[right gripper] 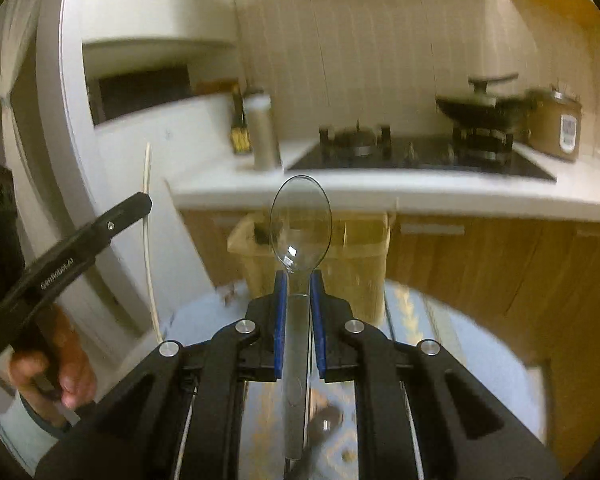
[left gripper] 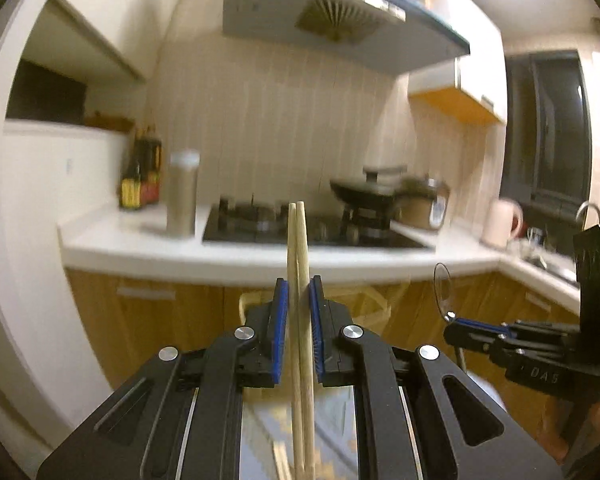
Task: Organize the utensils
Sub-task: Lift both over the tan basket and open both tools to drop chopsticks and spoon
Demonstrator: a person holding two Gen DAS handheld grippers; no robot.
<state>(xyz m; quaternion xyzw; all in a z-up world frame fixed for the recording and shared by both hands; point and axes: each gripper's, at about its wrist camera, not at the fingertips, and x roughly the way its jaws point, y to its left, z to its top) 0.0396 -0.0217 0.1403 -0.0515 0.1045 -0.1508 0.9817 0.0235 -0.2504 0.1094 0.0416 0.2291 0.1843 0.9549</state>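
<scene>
Stretching across the background of both views, the white countertop (left gripper: 260,258) carries a black gas hob (left gripper: 312,230) with a dark wok (left gripper: 364,192) on its right burner, a metal canister (left gripper: 182,194) to the left of the hob and dark sauce bottles (left gripper: 140,178) behind it. Below the counter edge stands a translucent yellowish bin (right gripper: 312,252) against the wooden cabinet fronts (right gripper: 500,264).

The left gripper (left gripper: 299,316) is held above a patterned surface, its blue pads clamped on a pair of wooden chopsticks (left gripper: 299,280). Their long axis runs straight along the fingers, the ends pointing forward and upward toward the hob, the two sticks touching side by side.

The right gripper (right gripper: 299,312) is closed on the handle of a clear plastic spoon (right gripper: 300,228). The spoon's long axis likewise follows the fingers, its bowl leading, pointing toward the counter edge and overlapping the bin in view. In the left wrist view the spoon (left gripper: 442,284) stands upright, off to the right, well apart from the chopsticks.
</scene>
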